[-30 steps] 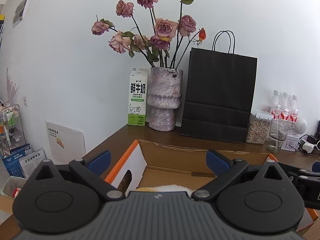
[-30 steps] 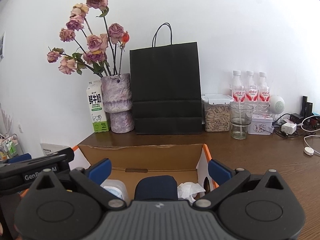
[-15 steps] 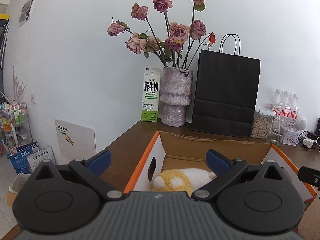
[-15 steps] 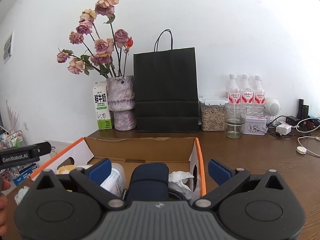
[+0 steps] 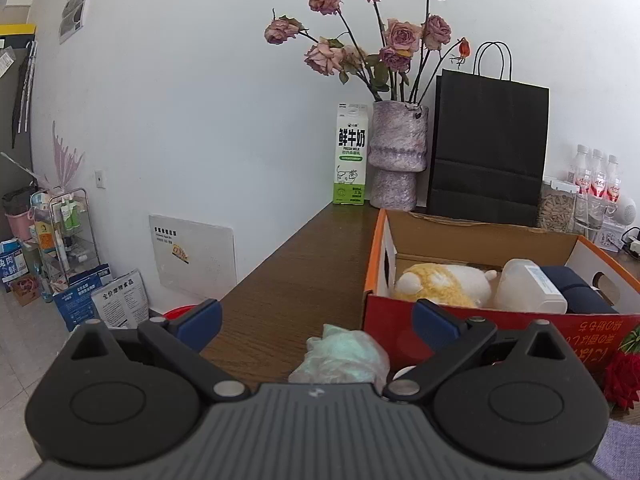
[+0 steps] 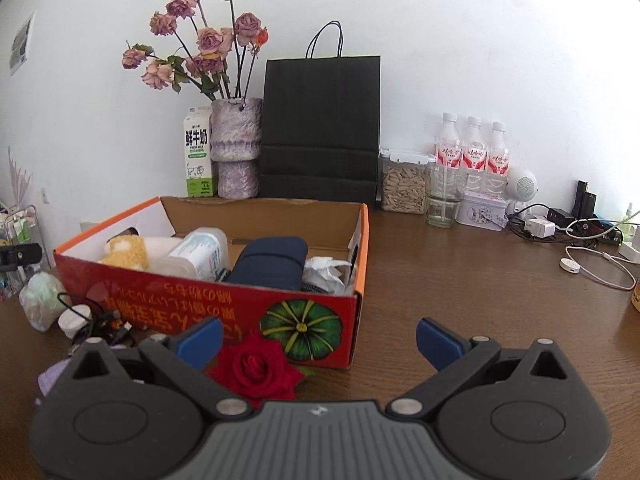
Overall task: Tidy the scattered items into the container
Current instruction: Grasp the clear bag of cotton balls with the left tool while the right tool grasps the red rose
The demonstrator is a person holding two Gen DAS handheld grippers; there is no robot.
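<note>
Brown table (image 6: 460,280) under both cameras now; I've pulled back from over the box (image 6: 240,312) to its near side. Left tongs (image 5: 316,320) spread wide, empty, lined up on the pale crumpled bag (image 5: 344,354) outside the box. Right tongs (image 6: 320,338) also wide, empty, red rose (image 6: 256,368) just beside them. Plush (image 5: 440,284), bottle (image 5: 528,284), navy pouch (image 6: 272,262) already inside. Leftovers next, I'd say.
</note>
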